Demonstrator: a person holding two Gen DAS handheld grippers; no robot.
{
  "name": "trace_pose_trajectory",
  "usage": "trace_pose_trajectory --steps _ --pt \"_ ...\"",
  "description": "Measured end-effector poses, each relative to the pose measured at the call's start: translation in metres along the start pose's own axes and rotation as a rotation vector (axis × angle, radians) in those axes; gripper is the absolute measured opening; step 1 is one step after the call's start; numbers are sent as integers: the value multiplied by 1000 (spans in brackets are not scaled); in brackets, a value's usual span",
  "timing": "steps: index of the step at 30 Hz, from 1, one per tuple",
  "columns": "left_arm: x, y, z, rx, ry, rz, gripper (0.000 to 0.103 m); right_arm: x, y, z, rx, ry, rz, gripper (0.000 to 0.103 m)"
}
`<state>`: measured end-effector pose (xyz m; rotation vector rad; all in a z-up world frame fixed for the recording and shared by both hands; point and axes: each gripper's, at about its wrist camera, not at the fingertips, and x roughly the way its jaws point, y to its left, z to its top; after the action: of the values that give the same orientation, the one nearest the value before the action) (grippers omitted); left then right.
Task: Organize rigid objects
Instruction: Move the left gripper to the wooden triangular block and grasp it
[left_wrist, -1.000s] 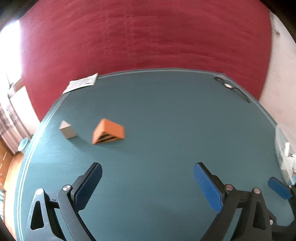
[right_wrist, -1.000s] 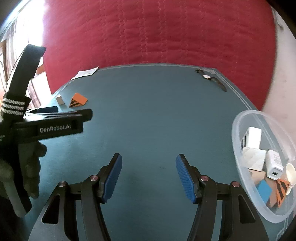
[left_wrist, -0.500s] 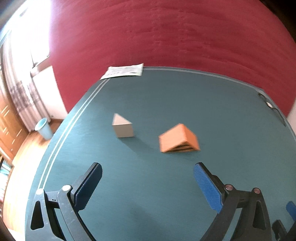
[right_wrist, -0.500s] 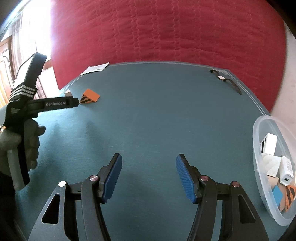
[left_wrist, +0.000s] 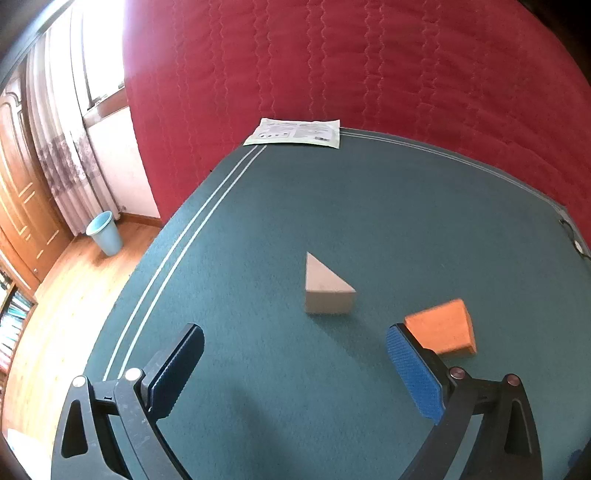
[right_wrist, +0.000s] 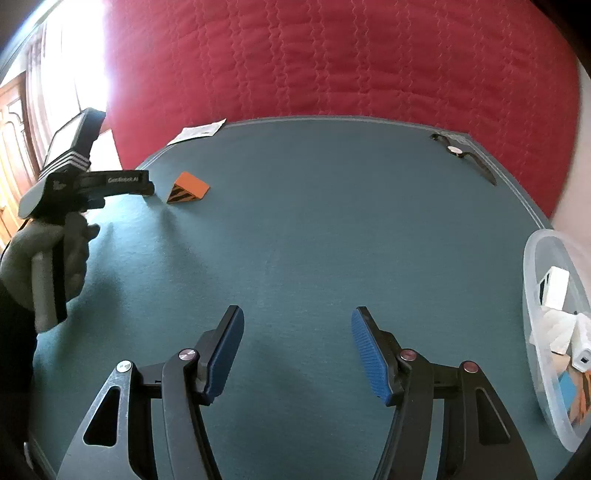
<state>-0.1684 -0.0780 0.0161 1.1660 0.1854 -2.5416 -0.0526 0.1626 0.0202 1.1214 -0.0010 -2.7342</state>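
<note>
Two low wrist views, shared orange wedge

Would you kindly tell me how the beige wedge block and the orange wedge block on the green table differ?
Colour: the beige wedge block is plain pale beige, the orange wedge block bright orange, with black stripes on one face in the right wrist view.
Position: the beige one lies ahead between the open fingers of the left gripper; the orange one sits beside its right fingertip.
Both rest loose on the green table, ungripped.
</note>
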Motion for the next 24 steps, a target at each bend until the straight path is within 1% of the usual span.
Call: trace_pose_trajectory --steps 2,5,10,12,14,16,17,19,21,22,24 --pt "4 1 4 -2 2 1 100 2 1 1 1 5 5 62" --pt "7 -2 7 3 2 -4 96 4 3 1 1 14 12 62" --pt "19 -6 12 8 18 -42 78 8 8 3 -2 22 19 62" --pt "23 -5 12 1 25 -68 73 10 9 4 -2 26 20 62" --pt "23 -3 13 -10 17 -78 68 12 11 5 -1 31 23 62" --pt "23 -1 15 -20 10 -92 56 15 13 6 0 38 29 62" --pt "23 0 15 -25 7 -96 54 16 14 7 -1 39 32 62" --pt "23 1 15 -30 1 -112 41 18 16 9 -8 38 35 62" --pt "23 3 16 -35 -1 -139 35 22 21 13 -23 36 38 62" --pt "22 4 16 -38 -3 -152 29 24 23 15 -27 36 40 62" --pt "21 6 15 -46 -8 -173 29 30 27 20 -35 38 51 62"
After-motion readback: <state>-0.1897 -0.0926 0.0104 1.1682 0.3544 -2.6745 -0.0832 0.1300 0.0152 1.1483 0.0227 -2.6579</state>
